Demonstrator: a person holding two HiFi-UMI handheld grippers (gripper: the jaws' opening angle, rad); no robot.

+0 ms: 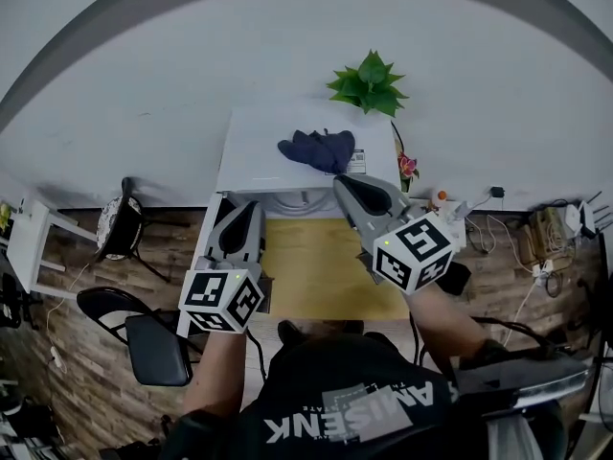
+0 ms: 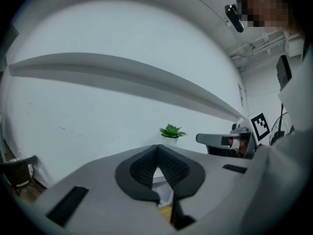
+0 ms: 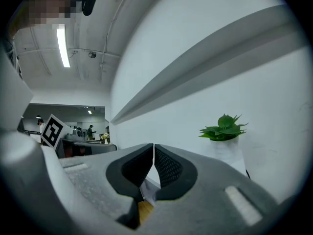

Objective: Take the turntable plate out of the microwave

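Observation:
A white microwave [image 1: 278,147] stands at the back of the wooden table [image 1: 316,276], seen from above. A pale curved edge [image 1: 305,203] shows at its front; whether that is the turntable plate I cannot tell. My left gripper [image 1: 251,209] is held over the table's left side and points at the microwave's front. Its jaws [image 2: 157,148] are shut on nothing. My right gripper [image 1: 345,185] reaches just over the microwave's front right corner, also shut [image 3: 153,148] and empty. Each gripper view shows the other gripper beside it [image 2: 230,140] [image 3: 53,130].
A dark blue cloth [image 1: 319,149] lies on the microwave's top. A green potted plant [image 1: 370,82] stands behind it by the white wall. Black chairs [image 1: 144,338] stand left of the table. A small flower pot [image 1: 409,168] and cables [image 1: 536,247] lie to the right.

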